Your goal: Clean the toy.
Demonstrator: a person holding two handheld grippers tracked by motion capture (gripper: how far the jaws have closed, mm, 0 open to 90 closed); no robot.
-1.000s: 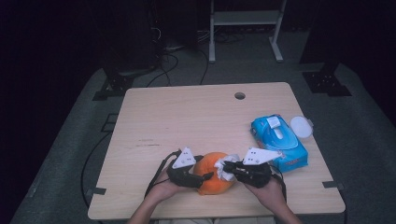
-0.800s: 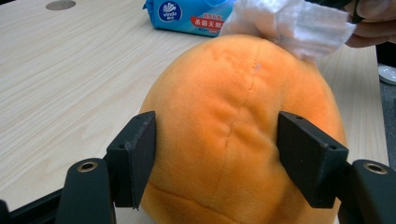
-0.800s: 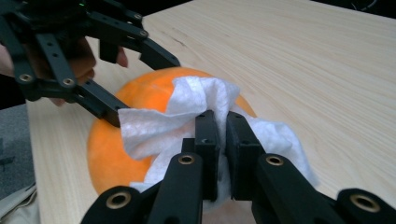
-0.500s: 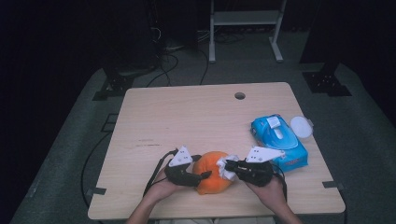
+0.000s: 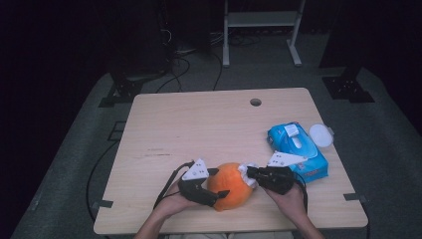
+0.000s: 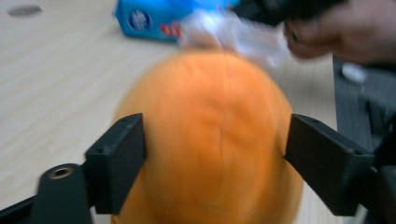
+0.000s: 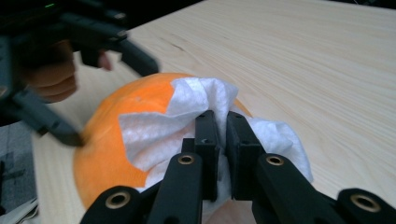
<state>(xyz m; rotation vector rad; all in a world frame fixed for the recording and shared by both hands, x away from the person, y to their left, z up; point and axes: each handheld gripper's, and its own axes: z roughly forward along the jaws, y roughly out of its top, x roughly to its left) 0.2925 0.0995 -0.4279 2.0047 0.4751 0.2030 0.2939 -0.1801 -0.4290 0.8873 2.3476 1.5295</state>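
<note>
Your left tool (image 6: 212, 154) just spread around the orange ball (image 5: 230, 185) | right tool (image 7: 223, 126) pinching the wipe (image 7: 154, 128) | wiping underway, most surface left

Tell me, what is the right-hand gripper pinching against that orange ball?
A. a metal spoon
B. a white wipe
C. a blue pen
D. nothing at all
B: in the right gripper view, the right gripper has its black jaws nearly together on a crumpled white wipe that lies on the orange ball.
</note>
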